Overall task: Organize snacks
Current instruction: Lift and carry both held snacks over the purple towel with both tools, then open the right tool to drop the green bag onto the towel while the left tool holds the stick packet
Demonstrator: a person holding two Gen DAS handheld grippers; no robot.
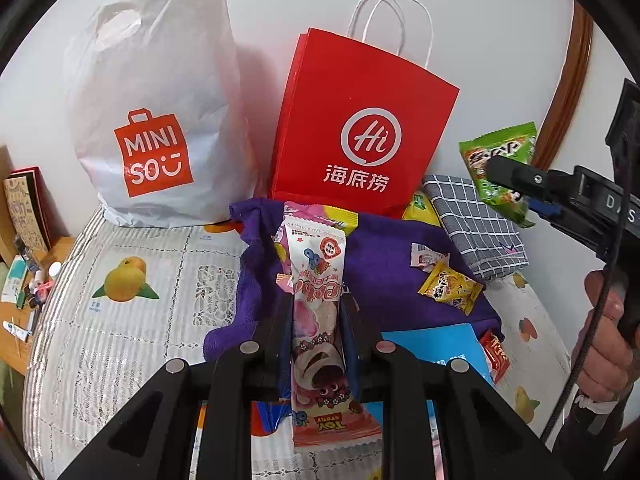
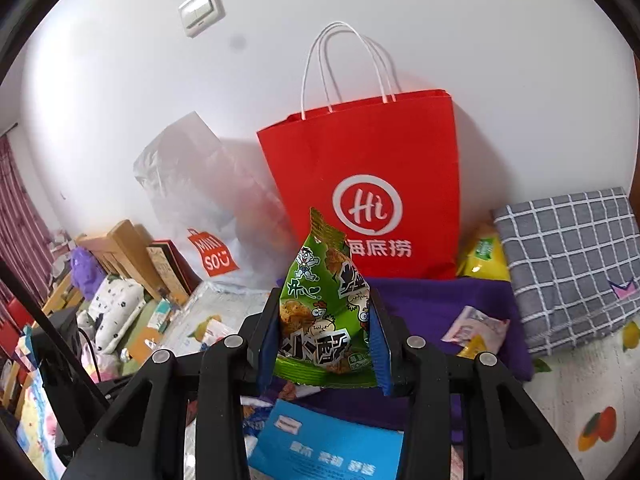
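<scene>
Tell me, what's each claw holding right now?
Left gripper shut on pink snack. Right gripper shut on green snack. Red bag straight ahead, upright against the wall. Nothing blocking.

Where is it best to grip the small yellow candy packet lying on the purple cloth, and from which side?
Take the small yellow candy packet across its narrow middle, coming from above: it lies flat on the purple cloth, its crimped ends are thin, and nothing covers it.

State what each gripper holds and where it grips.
Left gripper clamps the pink snack pack across its middle. Right gripper clamps the green snack bag by its lower side edges.
</scene>
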